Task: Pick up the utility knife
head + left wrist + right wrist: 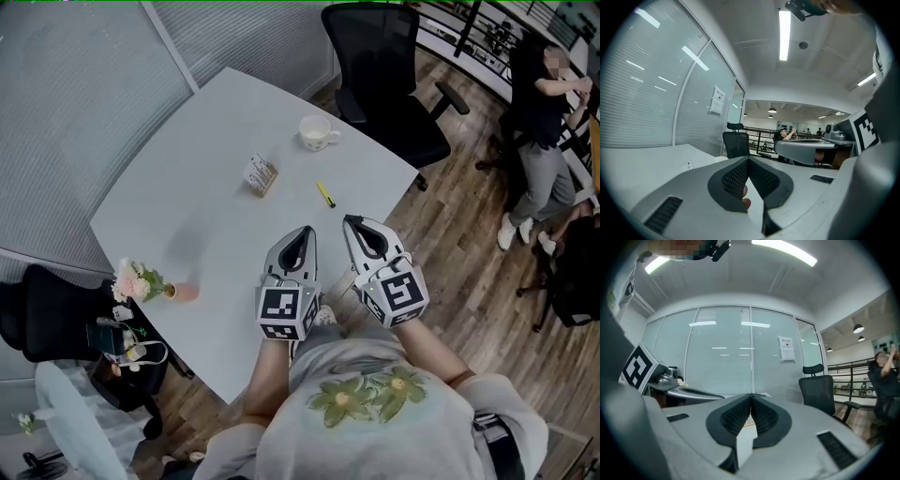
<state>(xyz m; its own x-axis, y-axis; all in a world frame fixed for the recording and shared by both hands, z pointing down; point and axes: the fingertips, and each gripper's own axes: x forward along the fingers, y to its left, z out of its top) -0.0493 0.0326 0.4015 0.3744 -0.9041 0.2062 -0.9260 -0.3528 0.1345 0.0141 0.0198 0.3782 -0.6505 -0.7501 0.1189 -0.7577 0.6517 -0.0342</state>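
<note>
Since both claws are pinched together on nothing, neither's ready yet. The utility knife [325, 194] lies on the smooth white table [187, 187], just above the right gripper [350, 221] in the frame, nearer it than the left gripper [307, 231]. It's a slim yellow plastic stick, slanting upper left to lower right.

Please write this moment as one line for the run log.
left tool: shut, empty | right tool: shut, empty | utility knife: lying on table, not yet grasped, beyond both tools
</note>
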